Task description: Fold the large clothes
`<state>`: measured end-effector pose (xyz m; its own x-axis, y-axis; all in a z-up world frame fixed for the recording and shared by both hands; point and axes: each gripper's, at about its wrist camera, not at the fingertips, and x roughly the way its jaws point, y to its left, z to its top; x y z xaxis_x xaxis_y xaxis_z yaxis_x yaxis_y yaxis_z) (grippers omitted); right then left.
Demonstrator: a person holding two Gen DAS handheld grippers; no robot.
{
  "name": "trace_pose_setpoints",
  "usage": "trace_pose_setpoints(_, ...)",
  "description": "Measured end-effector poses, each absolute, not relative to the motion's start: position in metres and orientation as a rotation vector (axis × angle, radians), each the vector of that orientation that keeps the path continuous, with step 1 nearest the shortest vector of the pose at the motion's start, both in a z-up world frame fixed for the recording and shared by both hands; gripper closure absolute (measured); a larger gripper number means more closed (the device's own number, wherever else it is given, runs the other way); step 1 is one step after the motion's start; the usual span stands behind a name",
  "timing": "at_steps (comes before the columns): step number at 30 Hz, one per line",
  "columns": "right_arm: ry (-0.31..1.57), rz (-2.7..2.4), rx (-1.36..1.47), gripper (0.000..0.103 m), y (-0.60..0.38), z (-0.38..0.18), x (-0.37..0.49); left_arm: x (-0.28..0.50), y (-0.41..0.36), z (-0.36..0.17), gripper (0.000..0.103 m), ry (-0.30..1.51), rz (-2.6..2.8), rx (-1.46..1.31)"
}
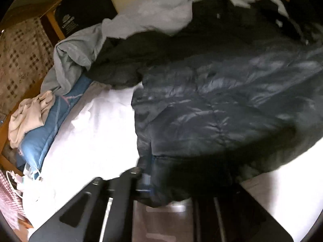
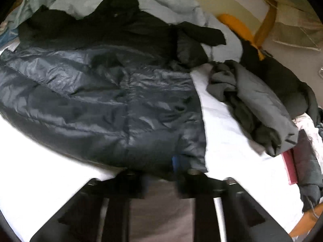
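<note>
A large dark navy puffer jacket [image 1: 222,104] lies spread on a white bed sheet [image 1: 97,133]; it also shows in the right wrist view [image 2: 101,100]. My left gripper [image 1: 161,181] is at the jacket's near hem, with dark fabric bunched between its fingers [image 1: 129,173]; the right finger is hidden under the cloth. My right gripper [image 2: 161,175] is at the jacket's near hem corner, with the hem lying between its fingers [image 2: 193,173]. Both views are blurred.
A pale grey quilt [image 1: 76,54] is heaped at the far side. A blue pillow [image 1: 46,129] with a beige cloth [image 1: 28,117] lies left. A grey garment [image 2: 252,104] and more dark clothes [image 2: 306,161] lie right. The wooden bed frame [image 2: 266,20] borders the bed.
</note>
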<state>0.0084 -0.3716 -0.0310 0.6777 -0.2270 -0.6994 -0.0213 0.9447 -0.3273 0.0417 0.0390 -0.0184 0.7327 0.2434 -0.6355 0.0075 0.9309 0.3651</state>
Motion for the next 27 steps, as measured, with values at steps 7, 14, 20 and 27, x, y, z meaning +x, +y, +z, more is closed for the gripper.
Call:
trace_pose_setpoints(7,0.715,-0.035,-0.153,0.095,-0.386,0.025,-0.06,-0.036,0.049,0.039,0.096,0.677,0.114,0.281)
trace_pose_setpoints(14,0.788,0.019,-0.138,0.095,-0.374,0.012,-0.137,-0.105,0.059,0.028,0.094,0.749,0.079,0.269)
trace_pose_setpoints(20,0.824,0.008,-0.135,0.094,-0.372,0.014,-0.151,-0.119,0.063,0.024,0.094,0.772,0.078,0.241)
trace_pose_setpoints(27,0.867,0.02,-0.116,0.094,-0.378,0.031,-0.162,-0.139,0.065,0.042,0.093,0.803,0.043,0.229)
